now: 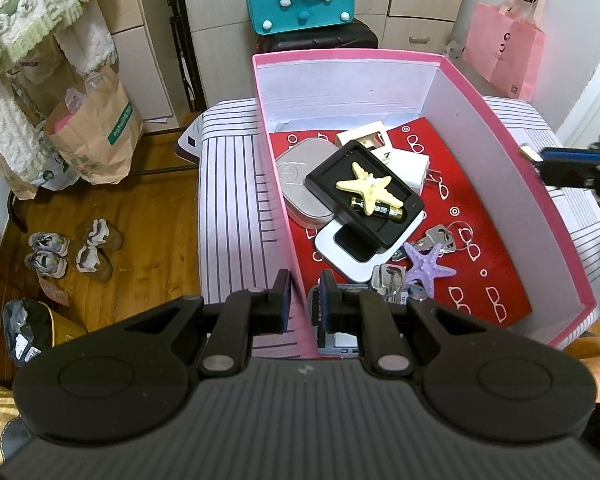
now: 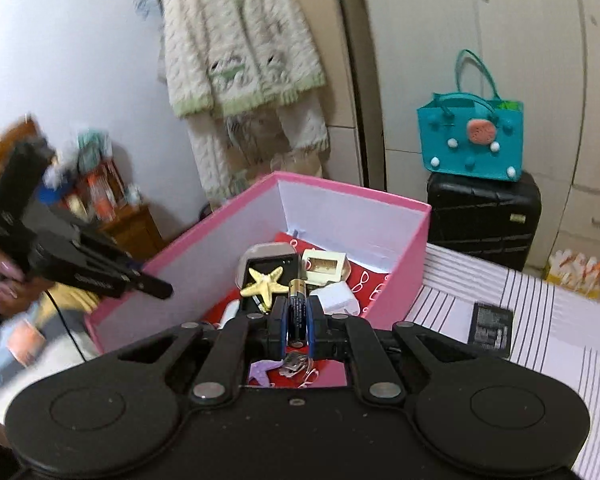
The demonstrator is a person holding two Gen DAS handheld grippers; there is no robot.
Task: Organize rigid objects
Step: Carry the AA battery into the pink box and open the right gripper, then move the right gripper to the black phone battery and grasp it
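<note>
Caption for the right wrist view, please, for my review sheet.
Right tool clamps a battery above the open pink box, where a yellow starfish lies on a black tray.

One pink box (image 1: 500, 128) stands on the striped bed (image 1: 228, 184). Inside it lie two starfish, one yellow (image 1: 370, 188) and one purple (image 1: 426, 266). One black tray (image 1: 364, 194) is there, one grey oval case (image 1: 300, 184), one white phone-like device (image 1: 342, 248), one white charger (image 1: 410, 168) and one cream frame piece (image 1: 366, 136). Each view shows one battery (image 2: 298, 308). One bunch of keys (image 1: 436, 238) lies by the purple starfish. Outside the box, one flat black pack (image 2: 492, 326) lies on the bed.
</note>
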